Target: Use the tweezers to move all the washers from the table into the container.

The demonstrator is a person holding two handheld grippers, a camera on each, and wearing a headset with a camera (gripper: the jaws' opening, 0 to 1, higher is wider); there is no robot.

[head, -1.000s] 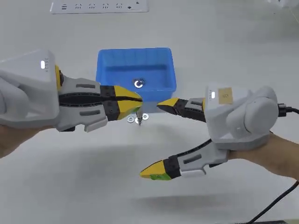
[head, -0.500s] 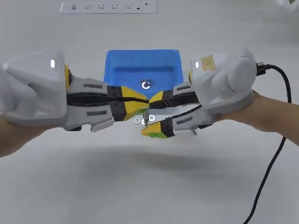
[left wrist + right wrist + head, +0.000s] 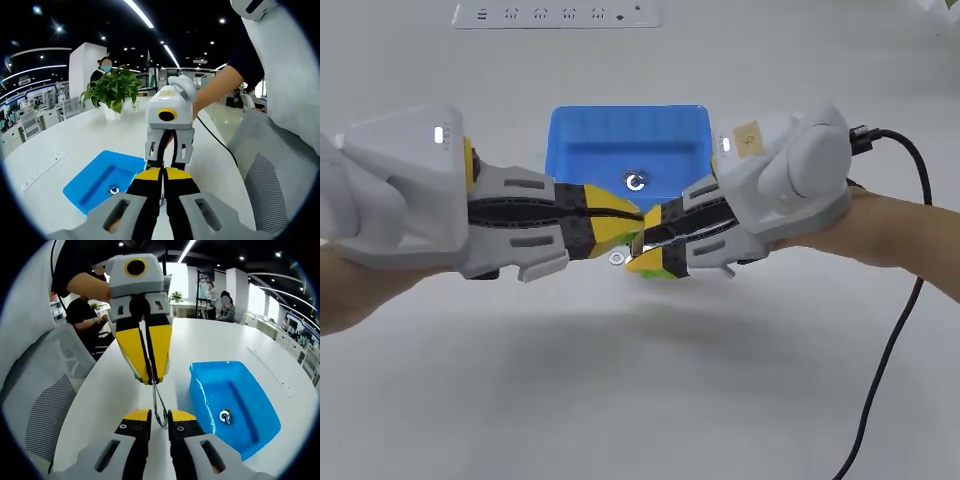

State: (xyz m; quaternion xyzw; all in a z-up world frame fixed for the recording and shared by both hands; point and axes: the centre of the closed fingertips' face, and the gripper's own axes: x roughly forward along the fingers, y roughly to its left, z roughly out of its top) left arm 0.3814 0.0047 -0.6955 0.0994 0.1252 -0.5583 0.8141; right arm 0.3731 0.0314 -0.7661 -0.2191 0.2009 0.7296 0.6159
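My left gripper point(image 3: 632, 228) reaches in from the left, shut on thin silver tweezers point(image 3: 157, 400) that point down at the table. My right gripper point(image 3: 645, 245) meets it tip to tip from the right, and its yellow jaws are pressed against the tweezers' lower arms point(image 3: 637, 245). In the right gripper view the tweezers run from the left gripper point(image 3: 150, 380) down between my right gripper's point(image 3: 160, 416) jaws. One small washer point(image 3: 617, 258) lies on the table just under the tips. Behind them, the blue container point(image 3: 570, 150) holds washers point(image 3: 636, 182).
A white power strip point(image 3: 557, 15) lies at the far edge of the white table. A black cable point(image 3: 895, 300) trails from the right gripper toward the near right. In the left gripper view a potted plant point(image 3: 112, 92) stands farther along the table.
The right gripper swung left and up to meet the left gripper, and its jaws went from wide open to closed on the tweezers. The left gripper held still.
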